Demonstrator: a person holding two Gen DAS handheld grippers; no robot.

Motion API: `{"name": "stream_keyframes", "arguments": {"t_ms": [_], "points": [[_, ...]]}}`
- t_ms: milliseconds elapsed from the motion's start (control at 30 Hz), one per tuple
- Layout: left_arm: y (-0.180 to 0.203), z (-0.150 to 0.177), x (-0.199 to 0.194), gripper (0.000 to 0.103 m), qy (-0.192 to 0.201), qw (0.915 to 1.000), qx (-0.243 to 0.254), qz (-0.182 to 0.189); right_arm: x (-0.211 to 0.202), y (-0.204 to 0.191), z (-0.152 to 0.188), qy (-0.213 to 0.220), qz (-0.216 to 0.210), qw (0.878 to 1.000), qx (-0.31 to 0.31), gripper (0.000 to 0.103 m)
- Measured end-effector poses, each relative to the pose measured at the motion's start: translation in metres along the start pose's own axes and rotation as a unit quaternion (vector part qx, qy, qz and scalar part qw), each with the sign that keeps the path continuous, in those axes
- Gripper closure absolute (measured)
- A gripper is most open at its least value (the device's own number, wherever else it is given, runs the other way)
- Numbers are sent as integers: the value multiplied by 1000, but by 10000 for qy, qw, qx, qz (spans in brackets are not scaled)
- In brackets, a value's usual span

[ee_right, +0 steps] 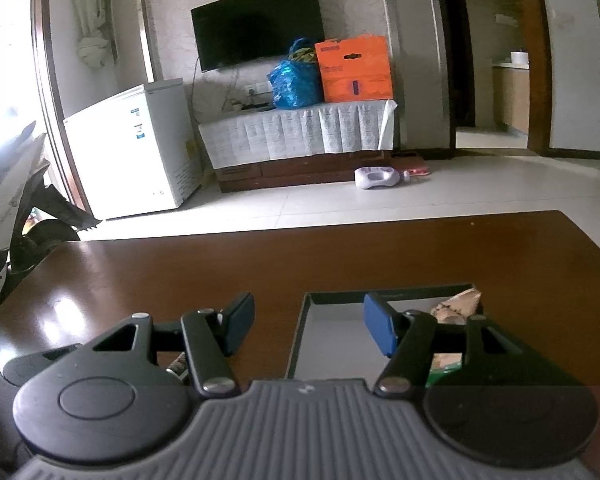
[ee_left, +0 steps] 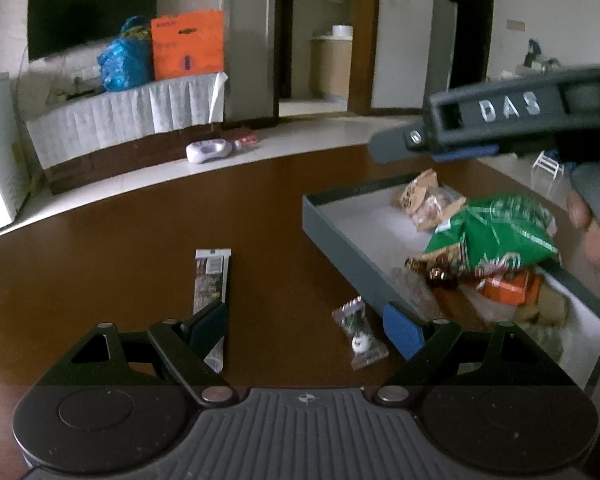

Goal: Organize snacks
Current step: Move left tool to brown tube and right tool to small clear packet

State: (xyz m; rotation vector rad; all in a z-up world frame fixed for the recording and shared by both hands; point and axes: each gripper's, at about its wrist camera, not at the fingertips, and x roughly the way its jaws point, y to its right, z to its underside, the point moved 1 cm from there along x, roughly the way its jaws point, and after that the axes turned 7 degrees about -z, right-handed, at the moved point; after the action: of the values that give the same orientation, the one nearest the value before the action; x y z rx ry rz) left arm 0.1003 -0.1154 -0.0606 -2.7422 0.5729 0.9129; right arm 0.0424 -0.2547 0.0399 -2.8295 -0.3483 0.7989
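A grey shallow box (ee_left: 332, 224) on the brown table holds several snacks: a green bag (ee_left: 496, 232), a tan clear packet (ee_left: 424, 196) and an orange packet (ee_left: 508, 290). A long flat snack packet (ee_left: 212, 280) and a small clear wrapped candy (ee_left: 360, 334) lie on the table left of the box. My left gripper (ee_left: 304, 328) is open and empty, low over these two. My right gripper (ee_right: 308, 328) is open and empty above the box's left rim (ee_right: 300, 328); its body (ee_left: 500, 120) shows in the left wrist view above the box.
The brown table (ee_right: 260, 256) stretches ahead and left. Beyond it are tiled floor, a white freezer (ee_right: 140, 148), a cloth-covered TV stand (ee_right: 300, 132) with a blue bag and an orange box, and a white bottle (ee_right: 376, 178) on the floor.
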Motion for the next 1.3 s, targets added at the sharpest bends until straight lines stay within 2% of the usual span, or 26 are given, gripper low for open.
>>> {"name": "stream_keyframes", "arguments": {"t_ms": [433,667,1133,1300], "points": [[24,6,18,23,-98,9993,362,-45,15,-8,3,-144,-185,9997,-52,41],[31,4,30,25,-199,9992,313,-174,14,-2,3,-150,-263,9995,-38,41],[-23,-7,28,24,-143,9975,-206,-659,19,-1,10,-231,-603,9979,46,41],[-30,-8,36,25,-225,9969,-68,-757,20,-9,18,-410,-733,9962,-239,41]]}}
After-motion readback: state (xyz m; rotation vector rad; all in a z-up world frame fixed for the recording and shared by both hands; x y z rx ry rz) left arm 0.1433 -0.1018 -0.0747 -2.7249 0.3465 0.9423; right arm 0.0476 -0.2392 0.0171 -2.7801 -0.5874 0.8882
